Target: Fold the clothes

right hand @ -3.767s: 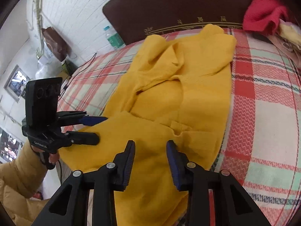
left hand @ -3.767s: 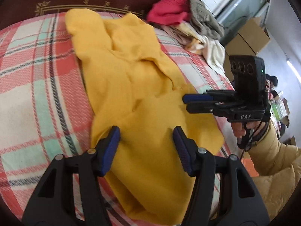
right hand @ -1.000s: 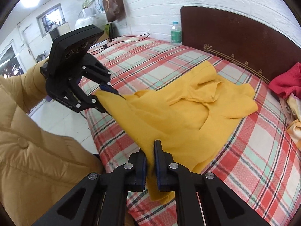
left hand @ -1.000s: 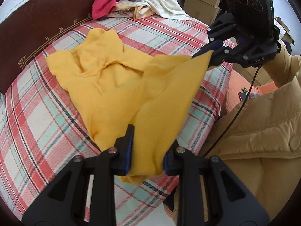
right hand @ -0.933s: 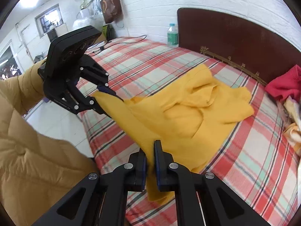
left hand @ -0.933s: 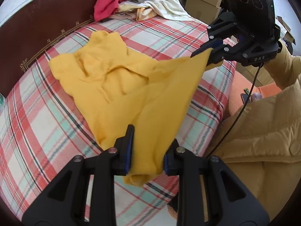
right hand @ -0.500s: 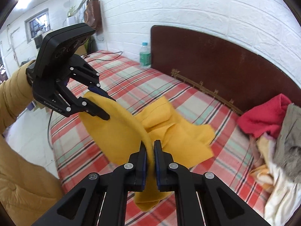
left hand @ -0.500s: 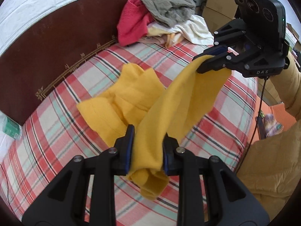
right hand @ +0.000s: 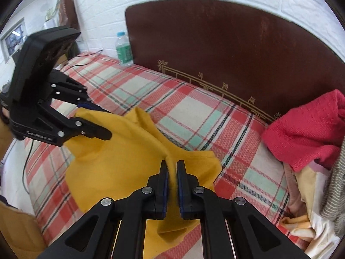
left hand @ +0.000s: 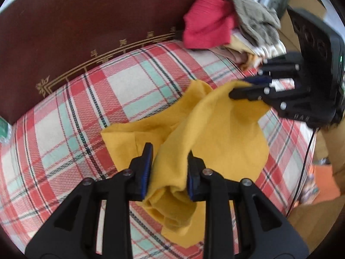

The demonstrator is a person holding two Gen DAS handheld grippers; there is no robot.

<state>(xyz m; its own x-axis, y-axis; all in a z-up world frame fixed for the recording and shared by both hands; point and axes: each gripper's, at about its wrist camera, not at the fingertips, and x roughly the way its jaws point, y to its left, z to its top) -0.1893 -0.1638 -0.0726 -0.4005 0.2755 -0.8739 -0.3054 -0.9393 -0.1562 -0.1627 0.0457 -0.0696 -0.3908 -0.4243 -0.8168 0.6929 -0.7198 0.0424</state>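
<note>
A yellow garment (left hand: 224, 133) lies partly on the plaid bed (left hand: 129, 90), its near edge lifted and carried toward the headboard. My left gripper (left hand: 169, 161) is shut on a bunched edge of it; this gripper also shows in the right wrist view (right hand: 101, 120). My right gripper (right hand: 172, 172) is shut on the other corner of the yellow garment (right hand: 120, 161); it also shows in the left wrist view (left hand: 239, 88). The lifted edge is folded over the rest of the garment, which it mostly hides.
A pile of clothes, red (left hand: 207, 21), grey and cream, sits at the bed's far right corner by the dark headboard (right hand: 226, 49). A water bottle (right hand: 124, 48) stands left of the headboard. Cardboard boxes (left hand: 306, 0) stand beyond the bed.
Both grippers, still shut on the garment's edge, have moved forward toward the headboard, carrying the lifted edge over the rest of the garment.
</note>
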